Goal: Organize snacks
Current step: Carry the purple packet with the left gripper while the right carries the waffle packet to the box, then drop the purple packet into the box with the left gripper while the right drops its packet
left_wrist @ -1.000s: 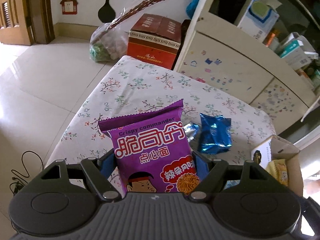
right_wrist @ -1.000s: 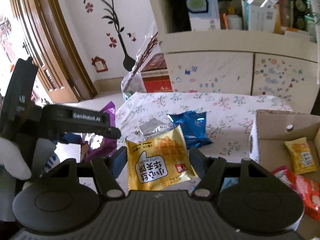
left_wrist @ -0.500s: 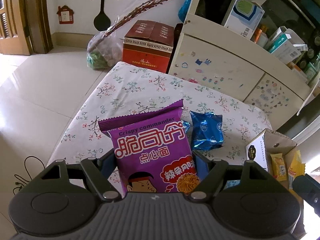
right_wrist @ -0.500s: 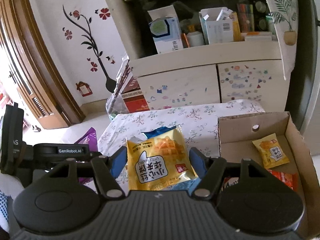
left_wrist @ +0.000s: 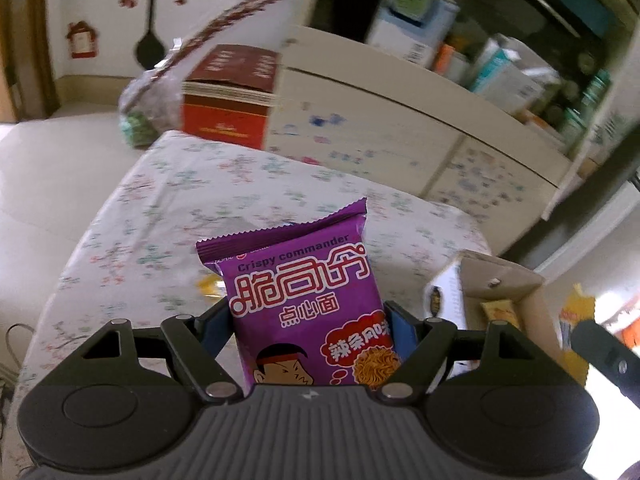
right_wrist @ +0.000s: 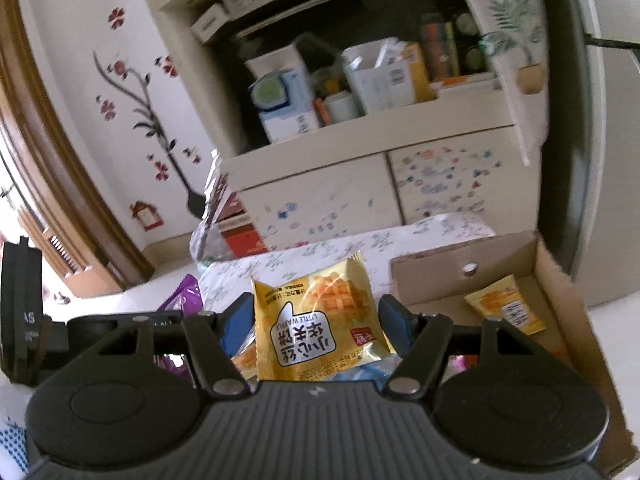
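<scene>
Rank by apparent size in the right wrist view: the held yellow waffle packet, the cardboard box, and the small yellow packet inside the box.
1. cardboard box
2. yellow waffle packet, though closeness to the camera enlarges it
3. small yellow packet; true size against the held one is unsure.

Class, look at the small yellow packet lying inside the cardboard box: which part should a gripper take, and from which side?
The small yellow packet lies flat and tilted on the floor of the cardboard box. Probably best to come from above through the open top, since walls block the sides, and pinch across its two long edges, the narrower span. Lying flat, it may need an edge lifted first.
</scene>
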The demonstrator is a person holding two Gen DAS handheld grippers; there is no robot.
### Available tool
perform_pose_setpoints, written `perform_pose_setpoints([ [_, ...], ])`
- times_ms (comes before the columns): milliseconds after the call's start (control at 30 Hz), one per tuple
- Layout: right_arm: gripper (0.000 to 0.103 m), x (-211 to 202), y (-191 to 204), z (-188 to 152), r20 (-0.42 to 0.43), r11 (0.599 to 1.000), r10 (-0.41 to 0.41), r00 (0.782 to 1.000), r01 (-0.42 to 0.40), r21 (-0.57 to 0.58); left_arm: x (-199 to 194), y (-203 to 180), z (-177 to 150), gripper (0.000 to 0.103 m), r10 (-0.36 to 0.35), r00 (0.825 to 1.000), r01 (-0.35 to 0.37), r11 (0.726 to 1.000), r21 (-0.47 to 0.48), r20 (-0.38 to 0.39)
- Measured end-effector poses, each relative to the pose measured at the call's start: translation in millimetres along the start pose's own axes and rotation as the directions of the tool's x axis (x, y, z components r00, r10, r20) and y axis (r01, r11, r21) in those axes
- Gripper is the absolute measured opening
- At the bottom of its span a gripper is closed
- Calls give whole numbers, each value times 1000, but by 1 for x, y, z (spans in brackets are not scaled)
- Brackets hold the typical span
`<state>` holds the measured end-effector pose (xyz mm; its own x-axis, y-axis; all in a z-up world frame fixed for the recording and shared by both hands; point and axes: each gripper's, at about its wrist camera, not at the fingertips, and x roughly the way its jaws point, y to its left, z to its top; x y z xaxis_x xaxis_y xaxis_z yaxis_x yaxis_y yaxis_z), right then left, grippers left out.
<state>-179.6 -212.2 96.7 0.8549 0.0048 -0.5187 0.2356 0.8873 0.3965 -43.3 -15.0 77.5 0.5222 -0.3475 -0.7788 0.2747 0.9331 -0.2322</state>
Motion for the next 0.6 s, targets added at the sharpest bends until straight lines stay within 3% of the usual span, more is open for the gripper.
perform_pose_setpoints([
  [233, 69, -15, -35, 10, 43, 994, -74, 996, 70, 86, 9, -54, -14, 82, -98, 995, 98, 987, 131, -10],
  [600, 69, -23, -83, 13, 47, 953, -183, 982, 166, 253, 28, -121, -48, 82, -259, 962, 274, 915, 297, -88],
])
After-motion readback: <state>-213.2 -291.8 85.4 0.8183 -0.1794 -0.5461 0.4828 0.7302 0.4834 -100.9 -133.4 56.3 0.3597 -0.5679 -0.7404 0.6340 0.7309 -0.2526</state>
